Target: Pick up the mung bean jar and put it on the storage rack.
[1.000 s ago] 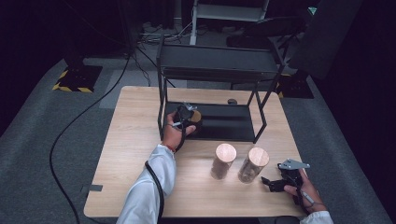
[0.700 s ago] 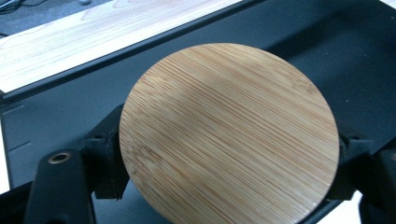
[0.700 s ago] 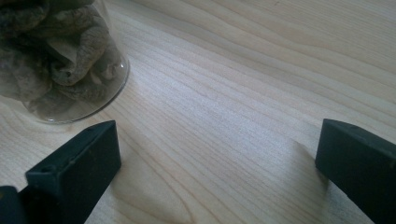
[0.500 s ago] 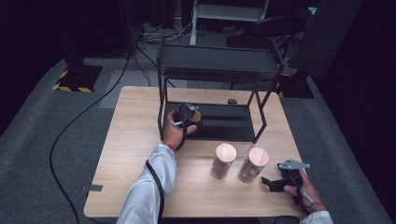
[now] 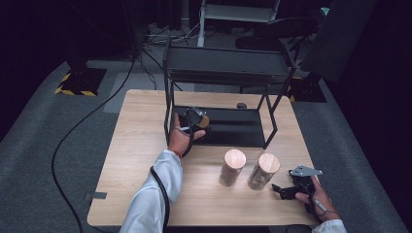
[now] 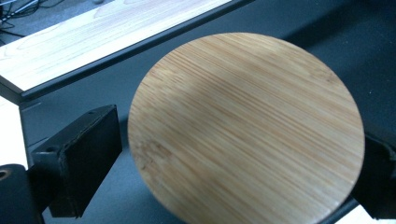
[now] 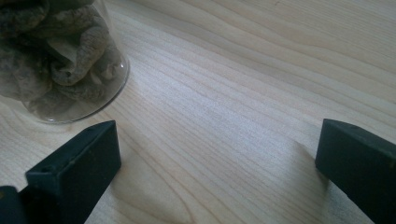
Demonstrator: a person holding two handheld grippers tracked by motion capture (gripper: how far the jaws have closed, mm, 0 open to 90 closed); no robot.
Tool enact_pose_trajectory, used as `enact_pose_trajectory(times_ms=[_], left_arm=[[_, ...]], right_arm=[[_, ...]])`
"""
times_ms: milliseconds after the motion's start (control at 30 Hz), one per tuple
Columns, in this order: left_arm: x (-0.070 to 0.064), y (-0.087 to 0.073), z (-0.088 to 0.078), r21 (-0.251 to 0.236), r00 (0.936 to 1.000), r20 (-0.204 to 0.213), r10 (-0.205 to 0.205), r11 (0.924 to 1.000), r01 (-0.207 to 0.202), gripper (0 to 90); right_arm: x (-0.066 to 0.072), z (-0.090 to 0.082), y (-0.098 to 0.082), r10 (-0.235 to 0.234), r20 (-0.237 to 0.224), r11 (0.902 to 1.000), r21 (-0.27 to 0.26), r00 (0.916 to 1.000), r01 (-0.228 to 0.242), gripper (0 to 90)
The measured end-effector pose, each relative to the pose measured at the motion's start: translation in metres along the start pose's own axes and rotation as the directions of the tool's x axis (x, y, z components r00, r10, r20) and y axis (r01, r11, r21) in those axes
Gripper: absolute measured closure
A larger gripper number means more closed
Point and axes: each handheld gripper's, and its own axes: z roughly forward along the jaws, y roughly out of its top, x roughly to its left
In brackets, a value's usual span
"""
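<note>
With its jaws just opened around a bamboo-lidded jar [image 6: 245,128] set on the rack's lower shelf [image 5: 238,127], the left gripper [image 5: 197,119] should back straight out, while the right gripper [image 5: 287,190] rests open beside two jars [image 5: 248,170].

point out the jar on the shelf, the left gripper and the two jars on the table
jar on the shelf [image 6: 243,130], left gripper view, bamboo lid top
left gripper [image 5: 197,120], high view, between its jaws
two jars on the table [image 5: 234,158], high view, nearer lid

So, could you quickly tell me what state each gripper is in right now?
Left gripper: jaws have just been opening; open around the bamboo-lidded jar.
Right gripper: open, holding nothing.
</note>
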Motion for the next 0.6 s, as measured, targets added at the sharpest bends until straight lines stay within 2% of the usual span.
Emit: enact_pose_trajectory(times_ms=[333, 467, 600], left_arm=[[0.003, 0.0, -0.013, -0.001, 0.9992, 0.002, 0.039, 0.9992, -0.039, 2.4], [0.0, 0.0, -0.018, 0.001, 0.9984, -0.014, 0.054, 0.9985, -0.054, 2.4], [-0.01, -0.001, -0.021, 0.013, 0.9924, -0.035, 0.118, 0.9929, -0.118, 2.4]], right_arm=[[0.0, 0.0, 0.0, 0.0, 0.0, 1.0, 0.0, 1.0, 0.0, 0.0], [0.0, 0.0, 0.0, 0.0, 0.0, 1.0, 0.0, 1.0, 0.0, 0.0], [0.0, 0.0, 0.0, 0.0, 0.0, 1.0, 0.0, 1.0, 0.0, 0.0]])
